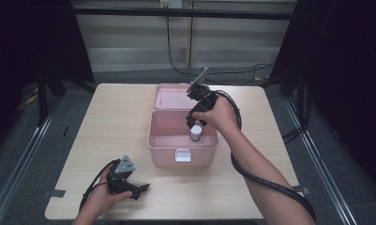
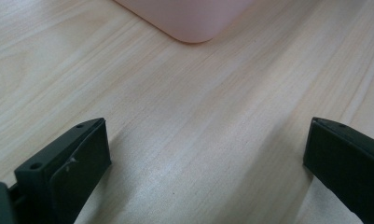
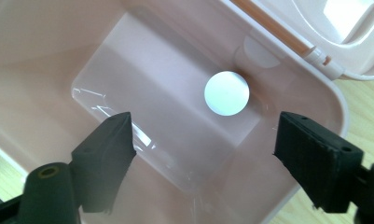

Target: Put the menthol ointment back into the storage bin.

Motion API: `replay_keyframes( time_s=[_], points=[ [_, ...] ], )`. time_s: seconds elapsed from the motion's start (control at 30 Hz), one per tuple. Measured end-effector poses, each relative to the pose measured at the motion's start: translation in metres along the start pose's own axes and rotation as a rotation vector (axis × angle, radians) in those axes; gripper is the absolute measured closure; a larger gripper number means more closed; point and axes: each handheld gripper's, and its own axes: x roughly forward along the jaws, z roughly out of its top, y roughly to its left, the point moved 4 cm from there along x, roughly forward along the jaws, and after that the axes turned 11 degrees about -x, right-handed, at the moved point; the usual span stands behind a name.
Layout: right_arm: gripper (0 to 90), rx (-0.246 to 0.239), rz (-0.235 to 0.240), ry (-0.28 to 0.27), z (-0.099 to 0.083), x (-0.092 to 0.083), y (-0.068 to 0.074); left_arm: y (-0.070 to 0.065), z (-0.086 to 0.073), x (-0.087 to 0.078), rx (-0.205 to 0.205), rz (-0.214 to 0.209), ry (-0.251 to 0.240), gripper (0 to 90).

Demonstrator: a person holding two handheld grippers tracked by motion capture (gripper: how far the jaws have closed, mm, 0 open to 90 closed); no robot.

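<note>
While the right gripper (image 1: 195, 123) hangs wide and empty over the open pink plastic box (image 1: 160, 140), white-capped bottle (image 3: 226, 93) upright inside, left gripper (image 2: 208, 163) wide on the pale wooden table (image 2: 175, 116).

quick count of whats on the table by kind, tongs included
pink box, lid open: 1
white-capped bottle, standing inside the box: 1
tongs: 2, the left tongs low over the table with nothing between the jaws, the right tongs open above the bottle
total: 4
</note>
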Motion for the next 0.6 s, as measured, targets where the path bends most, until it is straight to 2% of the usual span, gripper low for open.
replay_keyframes(
  time_s=[0.33,0.57,0.6],
  points=[
    [16.1,-0.054,-0.017,0.005,-0.005,-0.008,0.005,0.0,0.0,0.0,0.001,0.004,0.0,0.0],
    [15.8,-0.098,0.036,-0.005,-0.01,-0.017,0.011,0.0,0.0,0.0,0.001,0.004,-0.001,0.0],
    [15.8,-0.111,0.032,-0.005,-0.012,-0.017,0.011,0.0,0.0,0.0,0.001,0.004,0.0,0.0]
  ],
)
